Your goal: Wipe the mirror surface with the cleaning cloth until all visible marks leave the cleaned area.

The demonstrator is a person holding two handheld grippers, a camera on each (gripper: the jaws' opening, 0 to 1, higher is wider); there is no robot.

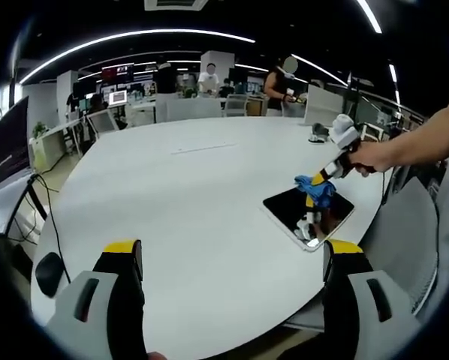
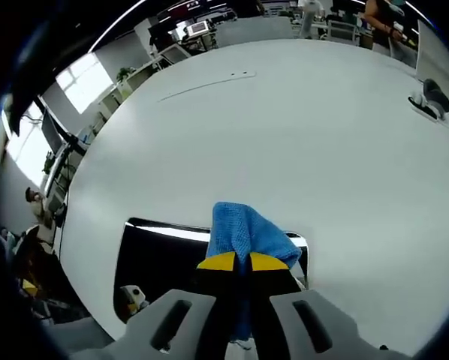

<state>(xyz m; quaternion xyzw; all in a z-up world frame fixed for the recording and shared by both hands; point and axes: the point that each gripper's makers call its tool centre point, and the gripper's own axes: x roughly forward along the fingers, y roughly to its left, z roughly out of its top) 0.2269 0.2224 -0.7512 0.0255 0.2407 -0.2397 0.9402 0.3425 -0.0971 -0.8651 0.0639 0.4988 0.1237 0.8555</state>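
A flat rectangular mirror with a pale frame lies on the big white table, near its right edge in the left gripper view. My right gripper is shut on a blue cleaning cloth, which hangs over the mirror's far part. In the left gripper view that gripper comes in from the right, held by a person's hand. My left gripper stands open over bare table, left of the mirror, nothing between its yellow-tipped fingers.
A small dark and white object rests on the far right of the table. A grey chair stands at the table's right edge. Desks, monitors and several people are beyond the far side. Cables hang at the left edge.
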